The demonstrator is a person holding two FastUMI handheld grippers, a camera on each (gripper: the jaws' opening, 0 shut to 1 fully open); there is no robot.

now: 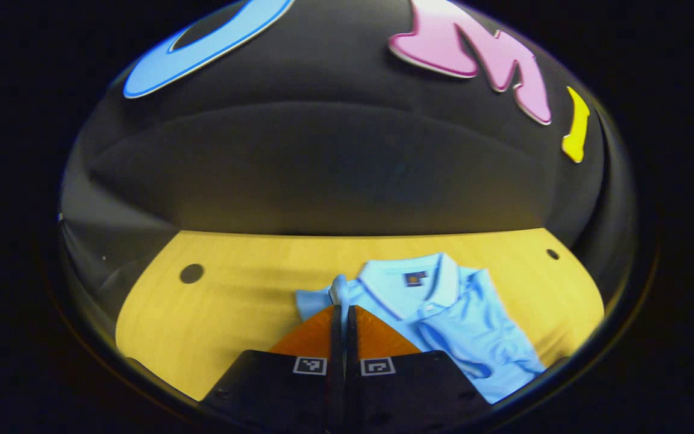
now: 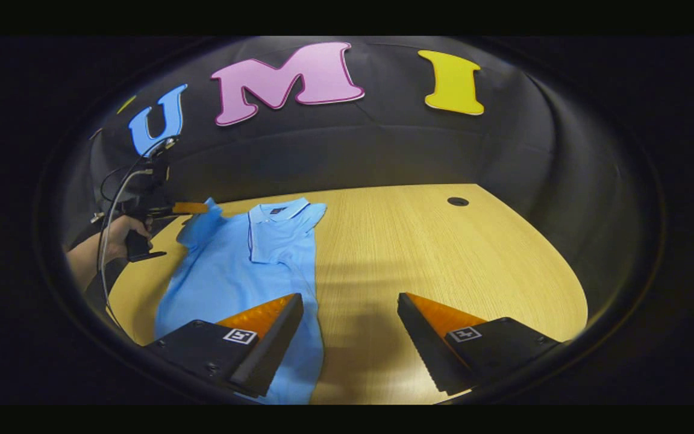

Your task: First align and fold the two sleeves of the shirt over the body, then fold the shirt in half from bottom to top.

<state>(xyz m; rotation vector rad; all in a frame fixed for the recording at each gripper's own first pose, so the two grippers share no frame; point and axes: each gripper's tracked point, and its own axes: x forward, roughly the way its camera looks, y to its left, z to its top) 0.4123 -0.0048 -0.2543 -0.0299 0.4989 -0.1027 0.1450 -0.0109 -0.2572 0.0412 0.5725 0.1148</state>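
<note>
While the shirt is laid lengthwise near the table's left edge, its left sleeve is pinched by the clenched left gripper, and the right gripper is held agape near the hem.

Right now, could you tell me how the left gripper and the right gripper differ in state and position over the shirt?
The left gripper has its fingers closed together, pinching the shirt's sleeve beside the collar; the right gripper is wide open and holds nothing. The left gripper works at the shirt's collar end, while the right gripper hovers near the hem end, one finger over the fabric and the other over bare table. Both point toward the booth's back wall.
</note>
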